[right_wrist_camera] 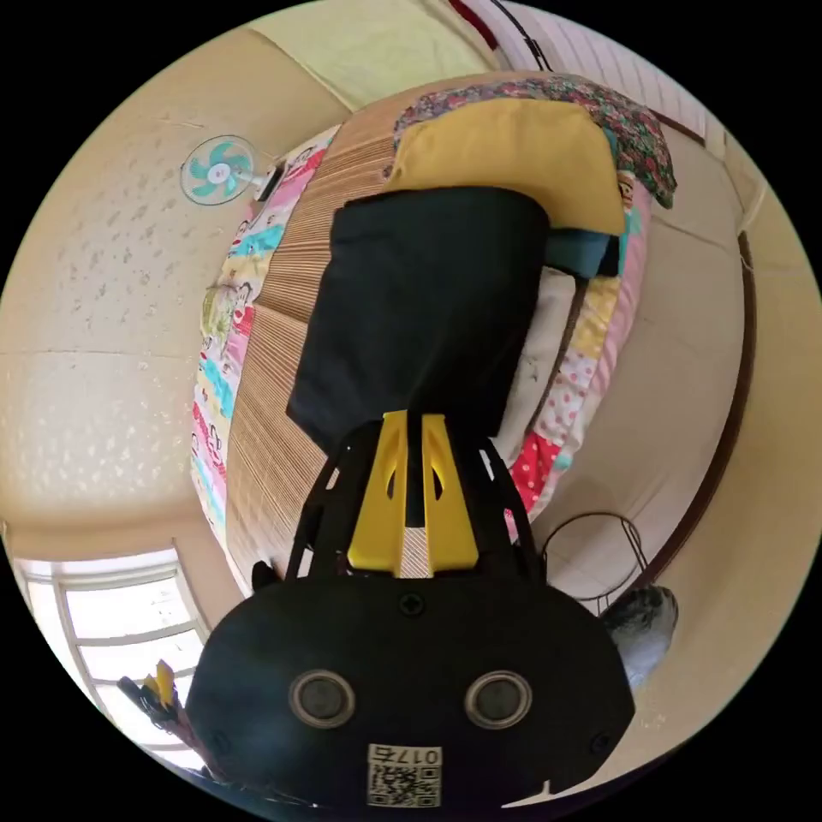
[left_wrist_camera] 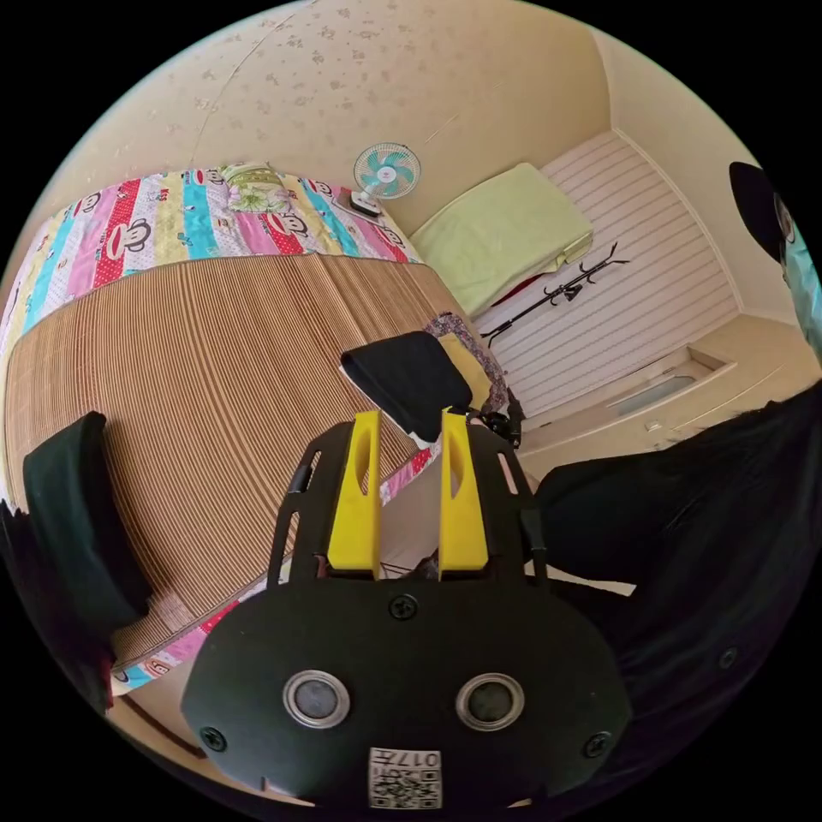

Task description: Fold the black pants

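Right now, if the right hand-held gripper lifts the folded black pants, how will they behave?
Likely floppy: the black pants are soft cloth folded flat on the ribbed mat, so layers may unfold. Probably light. The right hand-held gripper, jaws nearly closed, seems to pinch one edge only.

Black pants (right_wrist_camera: 424, 304) lie folded on the mat (right_wrist_camera: 282, 257).

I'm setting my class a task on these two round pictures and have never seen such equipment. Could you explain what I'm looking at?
A person holds a hand tool with two yellow jaws in each hand. A fisheye camera rides on each, hence the round pictures. The left gripper view looks over the left tool, its jaws apart and empty, towards a bed covered by a brown ribbed bamboo mat. The right gripper view looks over the right tool, whose jaws appear closed on the near edge of the folded black pants lying on that mat beside a yellow cushion.
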Available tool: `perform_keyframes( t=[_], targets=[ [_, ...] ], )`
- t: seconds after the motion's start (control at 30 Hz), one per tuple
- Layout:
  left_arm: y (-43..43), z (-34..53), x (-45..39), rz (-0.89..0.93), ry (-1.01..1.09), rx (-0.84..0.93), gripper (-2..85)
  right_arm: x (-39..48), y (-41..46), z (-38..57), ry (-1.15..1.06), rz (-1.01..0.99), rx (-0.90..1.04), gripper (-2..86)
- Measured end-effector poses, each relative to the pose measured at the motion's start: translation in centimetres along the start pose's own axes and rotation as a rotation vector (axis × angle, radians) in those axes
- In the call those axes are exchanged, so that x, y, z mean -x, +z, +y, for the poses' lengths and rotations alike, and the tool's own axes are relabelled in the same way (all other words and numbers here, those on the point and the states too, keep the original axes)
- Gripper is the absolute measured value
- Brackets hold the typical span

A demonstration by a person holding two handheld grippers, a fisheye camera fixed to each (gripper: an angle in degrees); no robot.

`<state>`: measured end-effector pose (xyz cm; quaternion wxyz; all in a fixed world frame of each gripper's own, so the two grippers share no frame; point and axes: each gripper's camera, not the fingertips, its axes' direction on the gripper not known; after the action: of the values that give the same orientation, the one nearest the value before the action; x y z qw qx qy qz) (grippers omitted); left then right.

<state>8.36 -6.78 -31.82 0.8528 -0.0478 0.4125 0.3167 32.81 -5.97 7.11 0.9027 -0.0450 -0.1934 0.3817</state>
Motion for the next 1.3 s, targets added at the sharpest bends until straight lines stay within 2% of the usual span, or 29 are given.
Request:
perform_keyframes(
  t=[0.03, 0.1, 0.13, 0.2, 0.27, 0.37, 0.43, 0.53, 0.63, 0.77, 0.93, 1.07, 1.17, 1.27, 1.3],
  targets=[
    [0.1, 0.0, -0.2, -0.007, -0.001, 0.003, 10.4, 1.6, -0.2, -0.1, -0.043, -0.075, -0.019, 3.3],
    [0.7, -0.2, -0.7, -0.016, -0.011, 0.017, 10.2, 8.1, 1.9, -0.7, -0.177, -0.371, 0.027, 2.7],
    [1.0, -0.2, -0.8, -0.015, -0.012, 0.02, 10.1, 10.2, 3.1, -0.5, -0.232, -0.425, 0.059, 2.5],
    [2.2, -0.8, -1.9, -0.009, 0.008, 0.025, 9.9, 19.4, 9.5, 2.3, -0.526, -0.485, 0.354, 1.9],
    [3.3, -1.4, -2.8, -0.019, 0.025, 0.028, 9.4, 24.5, 13.5, 6.8, -0.696, -0.488, 0.575, 1.5],
    [5.1, -2.5, -4.2, 0.015, 0.022, 0.036, 9.1, 25.9, 17.6, 13.4, -0.729, -0.541, 0.835, 1.5],
    [5.5, -2.9, -5.0, 0.034, 0.027, 0.033, 9.0, 23.6, 18.3, 16.0, -0.624, -0.6, 0.925, 1.8],
    [5.9, -3.1, -5.8, 0.006, 0.043, 0.038, 9.1, 16.0, 15.9, 17.7, -0.386, -0.643, 0.853, 4.1],
    [6.1, -2.5, -5.6, -0.022, 0.023, 0.027, 9.2, 6.1, 11.7, 16.4, -0.15, -0.487, 0.681, 10.1],
    [6.6, -1.6, -4.9, -0.03, -0.031, -0.001, 9.4, -4.4, 4.1, 12.9, 0.097, -0.274, 0.316, 11.3],
    [8.2, -1.8, -5.4, -0.029, -0.058, 0.021, 9.9, -7.5, 2.6, 11.3, 0.204, -0.249, 0.15, 11.9],
    [9.5, -2.0, -7.2, -0.04, -0.025, 0.039, 10.0, -10.8, 4.0, 14.1, 0.539, -0.422, 0.02, 7.1],
    [9.9, -1.8, -8.7, -0.058, 0.01, 0.032, 10.0, -7.9, 2.5, 16.6, 0.432, -0.759, -0.058, 4.0],
    [10.1, -2.1, -10.2, -0.048, 0.068, 0.02, 10.3, 1.3, 0.3, 17.6, 0.063, -0.978, 0.063, 3.0],
    [10.3, -2.6, -11.0, -0.06, 0.115, 0.034, 10.7, 5.5, -0.9, 17.9, -0.065, -0.987, 0.133, 2.8]
  ],
)
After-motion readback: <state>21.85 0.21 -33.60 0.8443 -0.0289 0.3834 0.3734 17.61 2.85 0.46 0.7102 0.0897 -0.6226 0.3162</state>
